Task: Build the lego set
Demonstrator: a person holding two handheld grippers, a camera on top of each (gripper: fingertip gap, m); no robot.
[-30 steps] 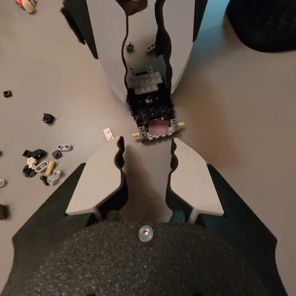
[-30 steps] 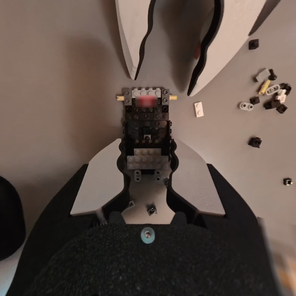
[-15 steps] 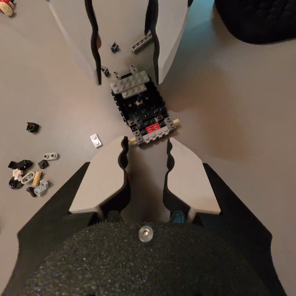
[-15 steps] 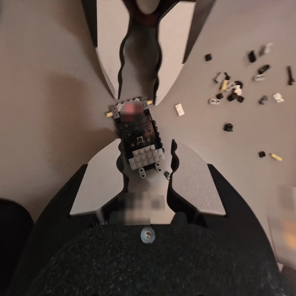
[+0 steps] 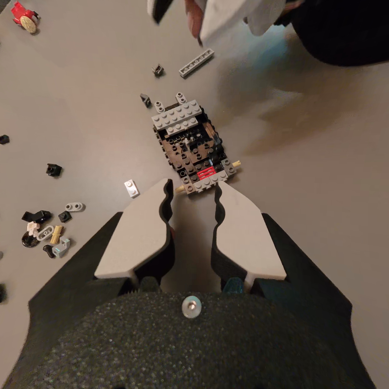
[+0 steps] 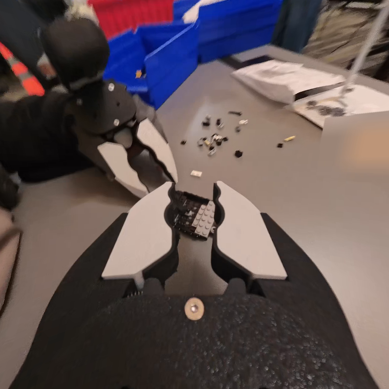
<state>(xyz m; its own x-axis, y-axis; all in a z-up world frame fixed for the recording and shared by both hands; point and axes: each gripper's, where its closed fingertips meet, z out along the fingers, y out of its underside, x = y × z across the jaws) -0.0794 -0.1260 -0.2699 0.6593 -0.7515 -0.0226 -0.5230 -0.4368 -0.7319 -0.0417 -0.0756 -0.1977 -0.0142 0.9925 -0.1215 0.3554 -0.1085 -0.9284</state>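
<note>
Blue bins (image 6: 168, 63) & papers (image 6: 284, 80) blurred.

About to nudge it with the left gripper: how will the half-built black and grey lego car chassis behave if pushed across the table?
The half-built black and grey lego car chassis sits flat with no wheels, so it should slide rather than roll. The tan axle pins sticking out at one end could snag a finger. The stacked grey plates might pop loose if pressed hard.

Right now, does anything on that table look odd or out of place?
Nothing looks broken. The half-built car lies skewed on the table, with small loose pieces scattered left of it. Both grippers, left and right, are open.
</note>
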